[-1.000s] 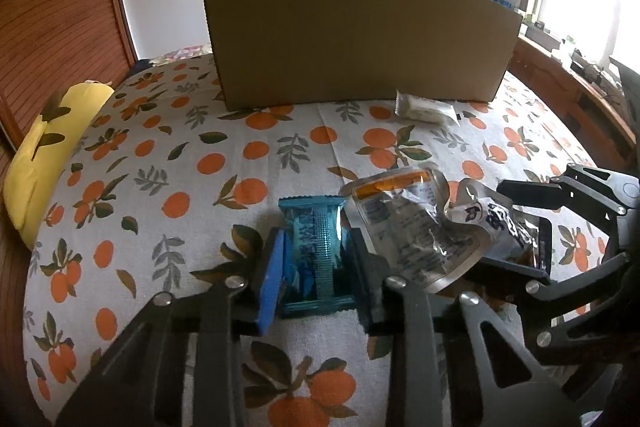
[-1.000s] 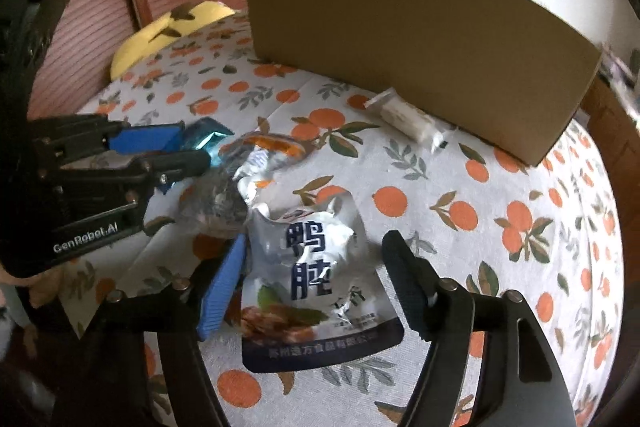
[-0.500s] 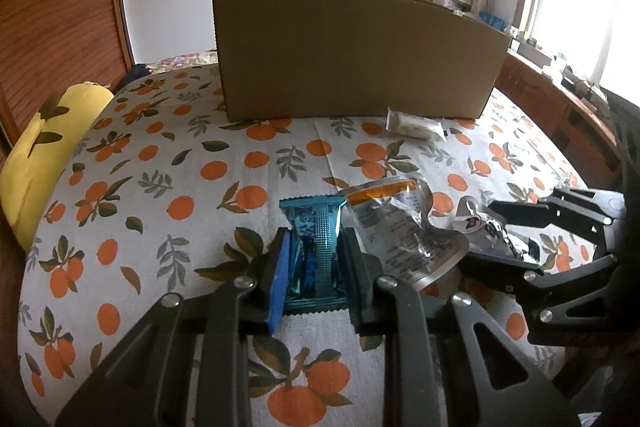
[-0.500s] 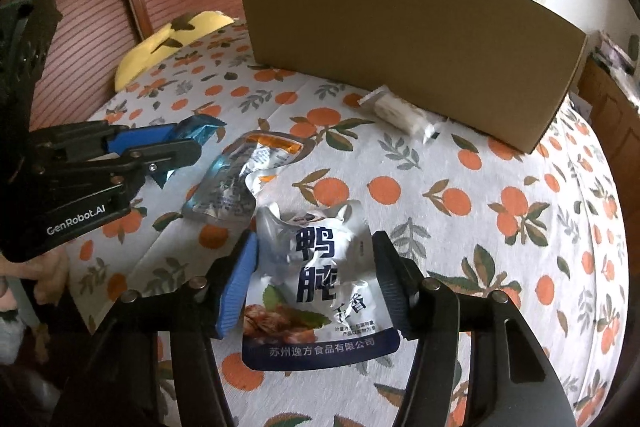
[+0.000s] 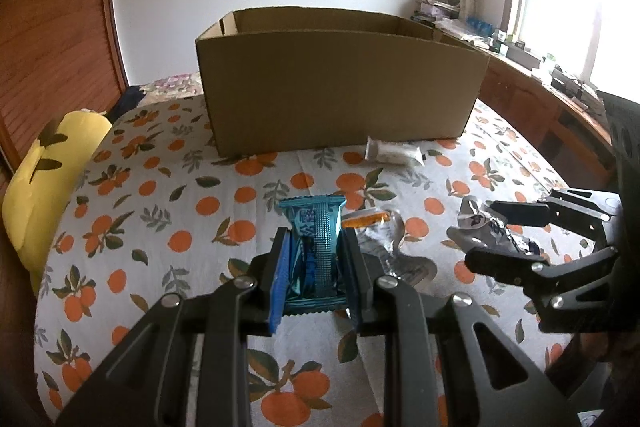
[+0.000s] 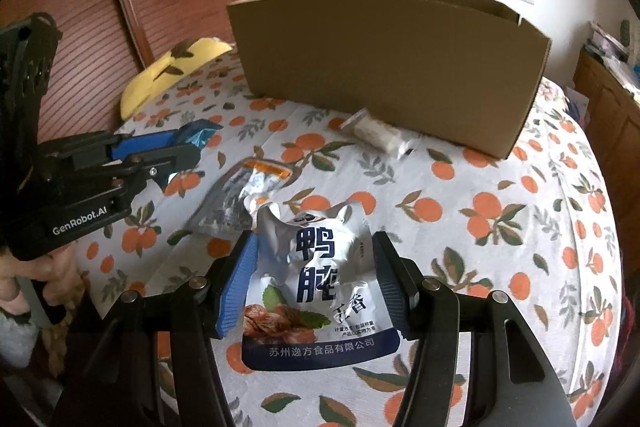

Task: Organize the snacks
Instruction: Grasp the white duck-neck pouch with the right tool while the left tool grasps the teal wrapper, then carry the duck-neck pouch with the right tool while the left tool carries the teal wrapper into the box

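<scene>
so, left wrist view first: the left gripper [image 5: 314, 267] is clamped narrow on a blue snack bar [image 5: 314, 251], pads pressing both long sides, bar standing upright low in the middle of the frame and looking lifted off the orange-print tablecloth [image 5: 160, 207]. the cardboard box [image 5: 340, 95] sits open-topped in the upper middle, well apart from the bar. a small white packet [image 5: 394, 151] lies just in front of the box wall. a clear pouch with an orange strip [image 5: 372, 227] lies flat just right of the bar. over at the right edge the right gripper [image 5: 496, 239] shows side on with a crumpled silver bag in it.

right wrist view: the right gripper [image 6: 314, 287] is about half open and squeezed on a silver pouch with blue lettering [image 6: 316, 279], pads on both its side edges, low centre. the left gripper [image 6: 176, 157] pokes in from the left with the blue bar sticking out its tip. box [image 6: 384, 67] is in the upper middle, clear pouch [image 6: 240, 199] between the two tools.

what i'd worry about: that silver pouch is slick and puffy and only gripped by the edges, so it could buckle and slide out on the way over. the box wall looks tall too, so carrying either snack too low would snag the rim. and both tools heading for the same opening could bump.
</scene>
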Demonstrator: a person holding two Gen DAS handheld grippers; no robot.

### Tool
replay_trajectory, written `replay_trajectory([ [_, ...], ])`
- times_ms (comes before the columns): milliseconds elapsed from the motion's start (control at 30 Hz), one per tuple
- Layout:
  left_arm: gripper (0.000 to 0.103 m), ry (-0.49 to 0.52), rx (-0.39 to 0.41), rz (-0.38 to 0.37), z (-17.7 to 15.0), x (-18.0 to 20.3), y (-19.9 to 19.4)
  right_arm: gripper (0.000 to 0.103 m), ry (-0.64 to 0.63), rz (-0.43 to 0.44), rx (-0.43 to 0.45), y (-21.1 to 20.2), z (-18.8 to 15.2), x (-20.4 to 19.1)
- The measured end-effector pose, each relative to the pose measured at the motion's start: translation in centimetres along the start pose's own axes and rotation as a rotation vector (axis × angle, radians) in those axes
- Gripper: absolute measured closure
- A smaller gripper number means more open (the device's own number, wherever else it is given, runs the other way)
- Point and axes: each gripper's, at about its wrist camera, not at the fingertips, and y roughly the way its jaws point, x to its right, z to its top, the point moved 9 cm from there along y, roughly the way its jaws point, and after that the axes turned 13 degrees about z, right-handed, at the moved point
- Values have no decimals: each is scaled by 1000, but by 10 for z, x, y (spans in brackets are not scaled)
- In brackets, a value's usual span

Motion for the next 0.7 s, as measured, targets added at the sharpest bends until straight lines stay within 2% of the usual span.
replay_trajectory([
  [700,80,9,96,-15,59,0,-12,44,3,-21,97,-39,42,28],
])
